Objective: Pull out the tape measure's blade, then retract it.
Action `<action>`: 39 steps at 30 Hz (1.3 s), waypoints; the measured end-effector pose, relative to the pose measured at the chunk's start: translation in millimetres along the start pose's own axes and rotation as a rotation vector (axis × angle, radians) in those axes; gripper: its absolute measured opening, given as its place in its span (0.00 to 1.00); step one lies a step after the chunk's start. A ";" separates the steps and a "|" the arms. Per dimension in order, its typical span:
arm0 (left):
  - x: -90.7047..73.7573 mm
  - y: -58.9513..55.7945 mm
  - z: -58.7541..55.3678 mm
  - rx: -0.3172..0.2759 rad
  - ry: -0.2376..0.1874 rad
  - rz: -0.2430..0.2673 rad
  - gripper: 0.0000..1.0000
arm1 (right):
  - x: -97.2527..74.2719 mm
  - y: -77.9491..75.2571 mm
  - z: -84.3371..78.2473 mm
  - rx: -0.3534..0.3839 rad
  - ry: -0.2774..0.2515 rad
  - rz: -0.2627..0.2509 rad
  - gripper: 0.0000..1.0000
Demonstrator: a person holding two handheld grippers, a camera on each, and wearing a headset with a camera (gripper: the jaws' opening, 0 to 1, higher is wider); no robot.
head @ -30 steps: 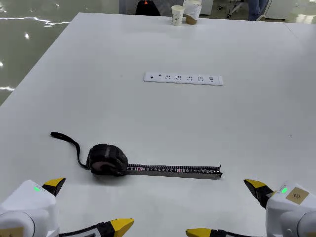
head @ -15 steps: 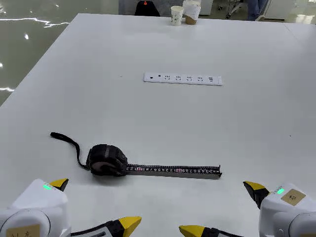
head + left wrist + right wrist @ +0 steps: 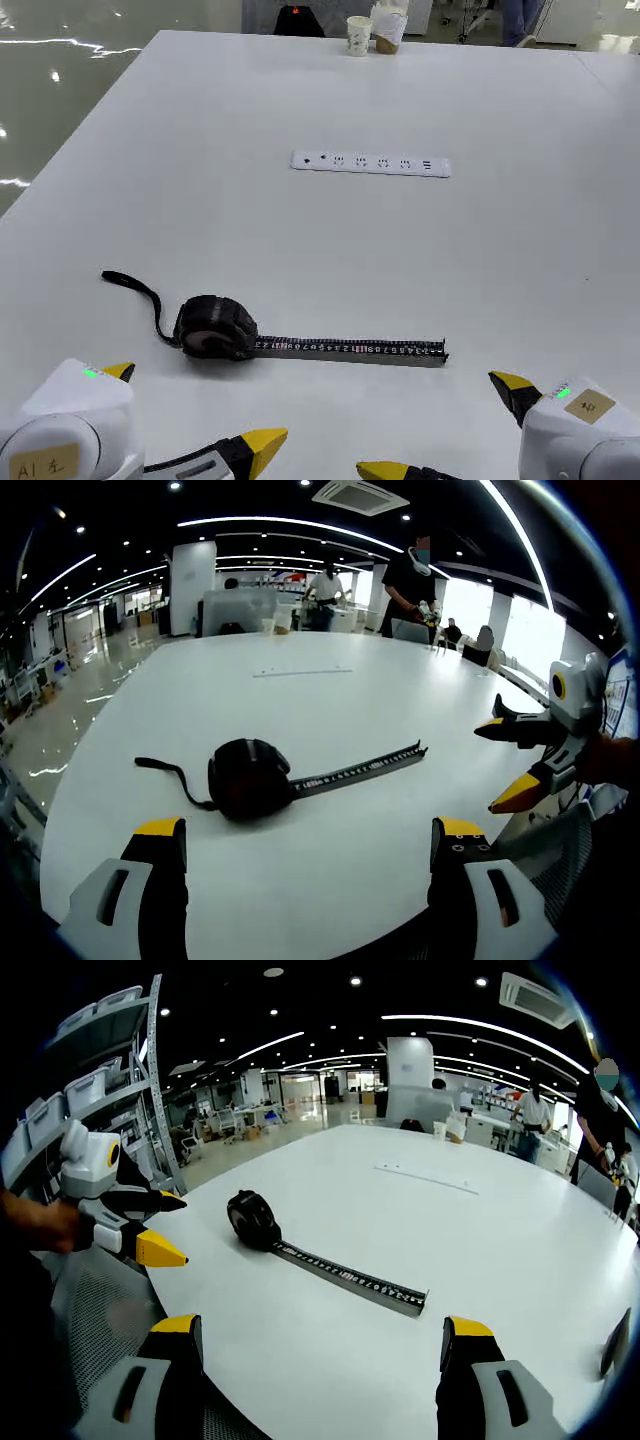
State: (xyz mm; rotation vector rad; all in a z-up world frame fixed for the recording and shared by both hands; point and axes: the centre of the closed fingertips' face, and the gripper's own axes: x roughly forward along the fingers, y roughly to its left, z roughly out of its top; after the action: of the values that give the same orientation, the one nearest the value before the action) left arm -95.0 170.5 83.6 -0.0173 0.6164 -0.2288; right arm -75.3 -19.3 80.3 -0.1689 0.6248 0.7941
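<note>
Right, tape measure (image 3: 215, 327) sits near the front edge of the white table (image 3: 480, 250), black case to the person's left; blade (image 3: 350, 348) already drawn out flat along the table toward the right, end hook (image 3: 443, 349) at its tip; wrist strap (image 3: 140, 290) trails off the case's other side. Left gripper (image 3: 190, 405) hovers just short of the case, fingers spread wide, holding nothing; right gripper (image 3: 445, 425) hovers near the blade tip, fingers also wide and empty; neither touches the tape. Power strip (image 3: 371, 161) lies well beyond; paper cups (image 3: 359, 32) at the far edge. Handling, as a guess: case looks rubber-clad, compact and probably dense, so grippy and unlikely to slip if pinched across its two round faces; blade is thin metal, likely springy and slick, easy to kink if bent sideways, so better taken at the hook; spring return could whip it back, so the retract probably wants the case pinned and the tip guided in.
</note>
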 end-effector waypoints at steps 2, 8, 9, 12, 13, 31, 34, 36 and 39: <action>0.3 -0.5 -0.5 0.002 0.003 0.000 0.99 | -0.2 0.0 -0.4 0.000 -0.001 0.001 0.99; 0.9 -2.8 -1.1 0.003 0.007 -0.007 0.99 | -1.2 -1.4 -0.2 0.000 -0.005 -0.001 0.99; 1.1 -2.9 -1.2 0.003 0.008 -0.006 0.99 | -1.1 -1.4 0.0 0.001 -0.007 0.001 0.99; 2.0 -2.8 -1.6 0.003 0.009 -0.006 0.99 | -0.5 -1.7 -0.3 -0.003 -0.007 0.000 0.99; 2.2 -2.4 -1.9 0.003 0.009 -0.004 0.99 | -0.5 -1.9 -0.4 -0.003 -0.007 0.001 0.99; 12.6 -1.0 0.5 0.005 0.007 0.011 0.99 | 4.0 -8.4 -2.2 -0.042 0.000 0.063 0.98; 14.6 -0.3 2.1 0.012 0.002 0.010 0.99 | 5.9 -7.3 -5.4 -0.074 0.016 0.089 0.99; 15.5 0.0 2.2 0.010 0.004 0.009 0.99 | 6.7 -7.9 -5.7 -0.079 0.017 0.092 0.98; 18.4 0.6 1.1 0.014 0.011 0.007 0.99 | 8.5 -9.9 -6.3 -0.080 0.020 0.103 0.98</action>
State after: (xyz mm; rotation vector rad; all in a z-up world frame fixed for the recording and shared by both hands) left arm -79.6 167.0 74.0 -0.0007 0.6255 -0.2267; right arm -66.6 -23.3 69.4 -0.2193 0.6248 0.9187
